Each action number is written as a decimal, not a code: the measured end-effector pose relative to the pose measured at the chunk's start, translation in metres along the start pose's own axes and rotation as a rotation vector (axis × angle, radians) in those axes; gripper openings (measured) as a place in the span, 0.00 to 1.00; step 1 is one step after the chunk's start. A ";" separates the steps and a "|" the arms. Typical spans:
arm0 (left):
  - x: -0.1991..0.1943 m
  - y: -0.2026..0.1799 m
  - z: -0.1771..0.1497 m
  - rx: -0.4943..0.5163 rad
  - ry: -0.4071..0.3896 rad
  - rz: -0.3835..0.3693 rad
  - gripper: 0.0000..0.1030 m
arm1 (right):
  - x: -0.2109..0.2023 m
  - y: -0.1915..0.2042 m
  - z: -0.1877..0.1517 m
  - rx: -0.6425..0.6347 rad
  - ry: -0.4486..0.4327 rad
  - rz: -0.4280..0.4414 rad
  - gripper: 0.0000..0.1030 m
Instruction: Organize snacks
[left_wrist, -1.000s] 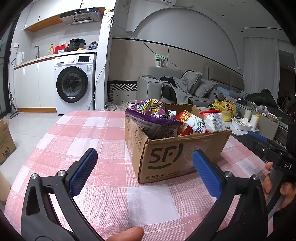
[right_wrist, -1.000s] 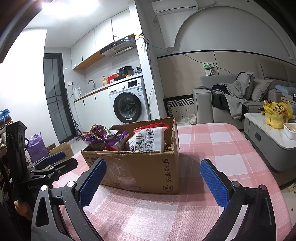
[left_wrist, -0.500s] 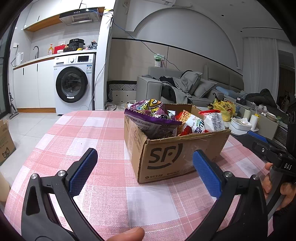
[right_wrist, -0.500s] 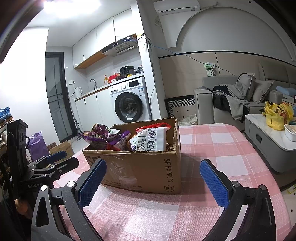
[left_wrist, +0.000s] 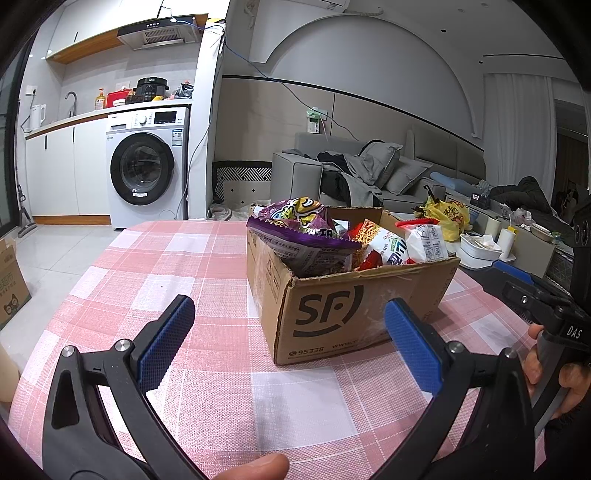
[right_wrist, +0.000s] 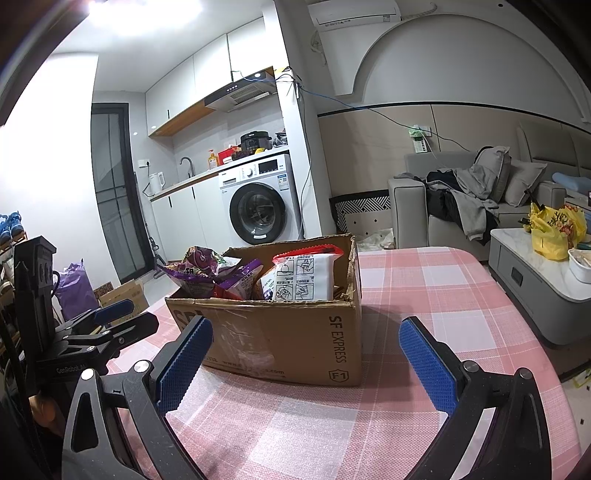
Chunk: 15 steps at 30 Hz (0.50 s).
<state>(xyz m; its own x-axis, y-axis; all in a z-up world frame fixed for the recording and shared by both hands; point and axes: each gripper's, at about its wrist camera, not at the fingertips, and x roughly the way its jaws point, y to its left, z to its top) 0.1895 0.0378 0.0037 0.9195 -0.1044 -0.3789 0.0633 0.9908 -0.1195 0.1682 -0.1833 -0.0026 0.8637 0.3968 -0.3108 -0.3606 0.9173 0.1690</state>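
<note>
The counter (left_wrist: 122, 280), covered by a pink and white checked cloth, carries a cardboard box (left_wrist: 351, 299) standing open near its middle, and apart from that box no loose packet shows on the cloth in either view. All the snacks in sight sit inside the box: a large purple bag (left_wrist: 303, 236) leans over the rim on the left gripper's side, an orange and white noodle packet (left_wrist: 384, 245) is wedged upright beside it, and a white packet with a red top edge (right_wrist: 306, 275) stands at the other end. With every visible snack already in the box and none outside, the scene fits a finished gathering just as well as a full box waiting to be sorted out, and the pictures do not settle which. The left gripper (left_wrist: 288, 339) hangs low over the cloth just short of the box, jaws spread wide and holding nothing. The right gripper (right_wrist: 306, 363) faces the box from another side, likewise wide apart and empty
</note>
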 end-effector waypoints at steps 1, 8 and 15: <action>0.000 0.000 0.000 0.000 0.000 0.000 1.00 | 0.000 0.000 0.000 0.000 0.000 0.001 1.00; -0.001 -0.002 0.000 0.002 -0.001 -0.004 1.00 | 0.000 0.001 0.000 -0.002 0.000 0.002 1.00; -0.001 -0.005 0.000 0.004 -0.007 -0.011 1.00 | 0.000 0.001 0.000 -0.004 0.001 0.002 1.00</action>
